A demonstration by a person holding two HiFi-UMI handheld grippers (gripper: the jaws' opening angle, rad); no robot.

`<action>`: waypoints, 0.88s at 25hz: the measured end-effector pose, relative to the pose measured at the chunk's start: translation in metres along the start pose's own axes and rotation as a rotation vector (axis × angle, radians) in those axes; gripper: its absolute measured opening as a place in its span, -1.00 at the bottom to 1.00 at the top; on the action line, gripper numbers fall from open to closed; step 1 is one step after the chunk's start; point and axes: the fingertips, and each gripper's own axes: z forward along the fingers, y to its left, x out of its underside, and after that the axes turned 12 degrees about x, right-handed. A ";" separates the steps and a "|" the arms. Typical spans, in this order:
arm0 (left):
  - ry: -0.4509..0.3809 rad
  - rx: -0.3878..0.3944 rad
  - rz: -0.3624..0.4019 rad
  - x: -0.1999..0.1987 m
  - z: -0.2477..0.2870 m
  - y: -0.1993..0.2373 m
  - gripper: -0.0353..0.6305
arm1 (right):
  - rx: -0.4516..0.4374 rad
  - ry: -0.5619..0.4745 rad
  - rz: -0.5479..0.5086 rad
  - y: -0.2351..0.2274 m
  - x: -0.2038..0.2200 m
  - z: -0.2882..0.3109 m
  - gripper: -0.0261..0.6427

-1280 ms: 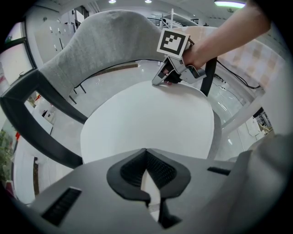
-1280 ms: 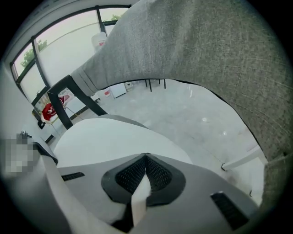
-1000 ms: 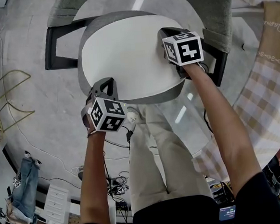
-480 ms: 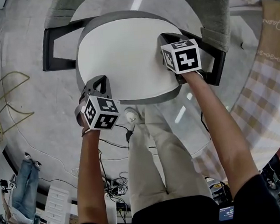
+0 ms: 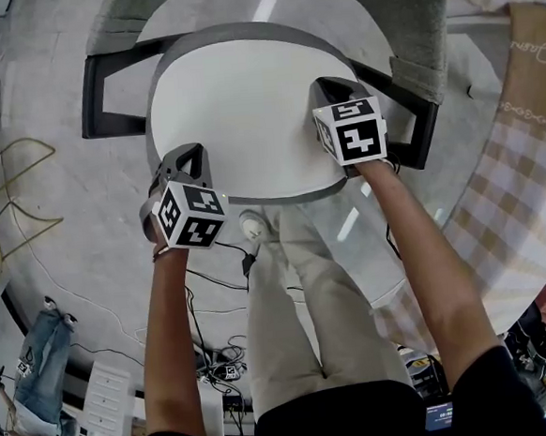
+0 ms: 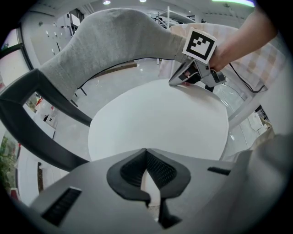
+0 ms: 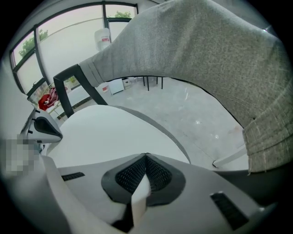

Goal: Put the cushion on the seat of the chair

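A round white cushion [image 5: 236, 112] with a grey rim hangs level over the chair, held at two edges. My left gripper [image 5: 182, 163] is shut on its near left rim; a strip of white cushion [image 6: 160, 123] shows between the pads. At the right rim my right gripper [image 5: 327, 93] is also shut on the cushion [image 7: 114, 132]. The chair's pale seat [image 5: 332, 10] peeks out beyond the cushion. Its grey fabric backrest [image 5: 418, 22] curves behind, and black arm frames [image 5: 103, 94] flank it. In the left gripper view the right gripper [image 6: 192, 75] sits across the cushion.
The person's legs [image 5: 298, 295] stand just before the chair. A checked cloth [image 5: 515, 184] lies to the right. Cables [image 5: 218, 358] trail on the glossy floor near the feet, and a gold wire frame [image 5: 16, 185] lies at the left.
The cushion and both grippers have shifted a little to the left in the head view; both grips are unchanged.
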 end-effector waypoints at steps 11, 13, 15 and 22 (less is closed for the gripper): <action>-0.007 -0.012 -0.003 -0.003 -0.006 -0.001 -0.88 | -0.019 -0.042 0.054 -0.002 -0.011 -0.009 -0.87; -0.024 -0.025 -0.005 -0.007 -0.011 0.000 -0.88 | -0.025 -0.070 0.046 0.001 -0.016 -0.016 -0.87; -0.046 -0.033 -0.020 -0.011 -0.018 0.001 -0.88 | -0.026 -0.086 0.045 0.003 -0.017 -0.024 -0.87; -0.088 -0.022 -0.039 -0.018 -0.052 -0.012 -0.88 | -0.052 -0.076 0.075 0.019 -0.013 -0.063 -0.87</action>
